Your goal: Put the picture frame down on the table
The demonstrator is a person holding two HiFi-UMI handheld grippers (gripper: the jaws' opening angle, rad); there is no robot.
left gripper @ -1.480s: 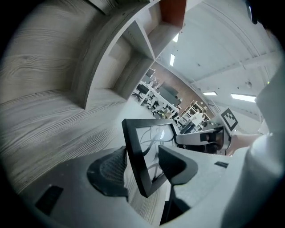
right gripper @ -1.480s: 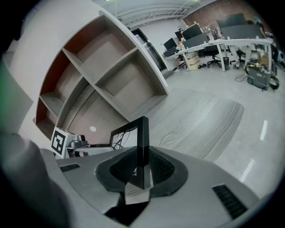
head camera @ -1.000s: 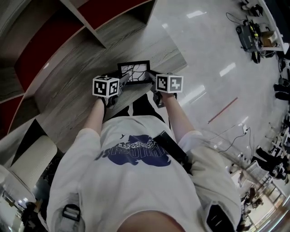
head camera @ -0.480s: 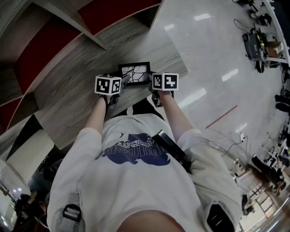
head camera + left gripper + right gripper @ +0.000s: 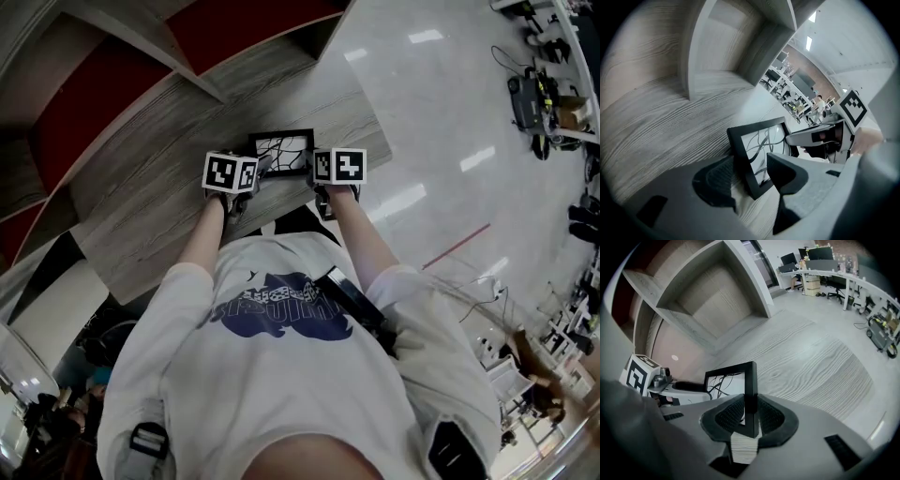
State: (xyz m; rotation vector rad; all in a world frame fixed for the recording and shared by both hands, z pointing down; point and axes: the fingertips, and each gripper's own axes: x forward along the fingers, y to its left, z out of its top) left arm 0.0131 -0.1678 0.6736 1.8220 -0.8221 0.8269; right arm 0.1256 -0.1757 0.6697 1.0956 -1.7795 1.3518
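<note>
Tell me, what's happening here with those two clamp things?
A person holds a gripper in each hand. The left gripper and the right gripper each clamp one side of a black picture frame, keeping it close to the wood-grain table. The right jaws have just eased open slightly, still on the frame.

The head camera looks steeply down over the person's chest from well above, so the table (image 5: 141, 216) spreads from 9 to 12 o'clock and the picture frame (image 5: 281, 150) shows small at 12. The camera on the left gripper (image 5: 258, 172) sits close behind its jaws, looking along them across the tabletop. The camera on the right gripper (image 5: 315, 171) is just as near, facing the shelf (image 5: 717, 291) at 11. All three share the frame and tabletop; each gripper camera catches the other gripper, at 3 and at 9
</note>
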